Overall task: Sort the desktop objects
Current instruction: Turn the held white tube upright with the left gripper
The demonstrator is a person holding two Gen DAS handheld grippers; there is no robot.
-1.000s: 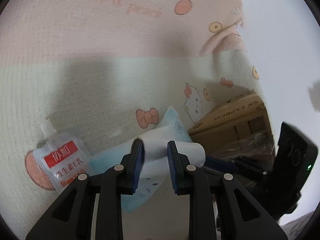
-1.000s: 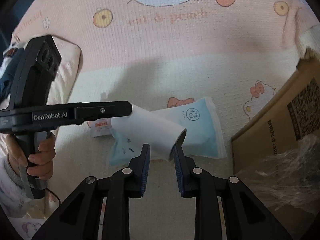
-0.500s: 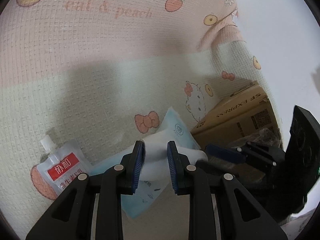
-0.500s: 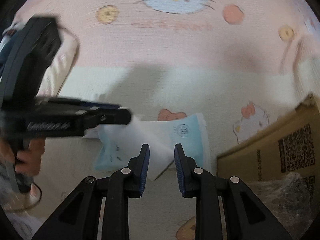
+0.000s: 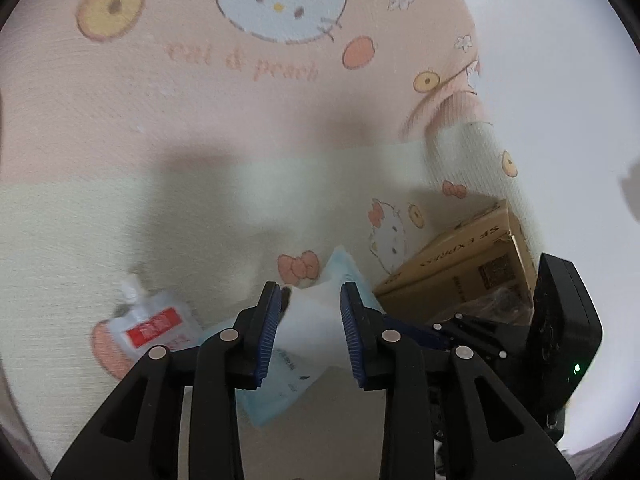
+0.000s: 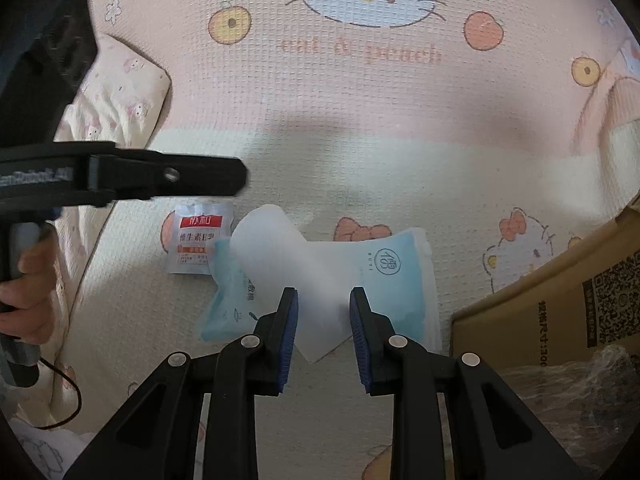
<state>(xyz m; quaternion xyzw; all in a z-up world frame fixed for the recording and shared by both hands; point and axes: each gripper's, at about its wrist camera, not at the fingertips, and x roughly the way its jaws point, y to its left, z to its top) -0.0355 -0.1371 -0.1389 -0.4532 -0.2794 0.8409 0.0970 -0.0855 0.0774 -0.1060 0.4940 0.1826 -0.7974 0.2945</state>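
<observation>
Here we see our right claw (image 6: 324, 328) clamped on the near end of a white paper roll (image 6: 288, 264), its blue pads pressed against either side of it. The roll rises up and away from that claw toward the left, its far end lifted clear of the mat. Our left claw (image 5: 308, 328) is opening; the roll's other end sits between its fingers (image 5: 267, 328), and in the right wrist view that claw's tip already stands above and apart from the roll.

Right under the roll lies a light blue packet (image 6: 392, 276), flat on the cartoon-cat mat (image 6: 360, 120). Beyond the packet, to the left of our right claw, lies a small white pouch with a red label (image 6: 198, 240), its corner tucked under the packet's edge. To the right of both claws stands a cardboard box (image 6: 560, 300) with crinkled clear plastic (image 6: 580, 380) inside. At far left a person's hand (image 6: 28, 272) grips the handle of the left claw.
</observation>
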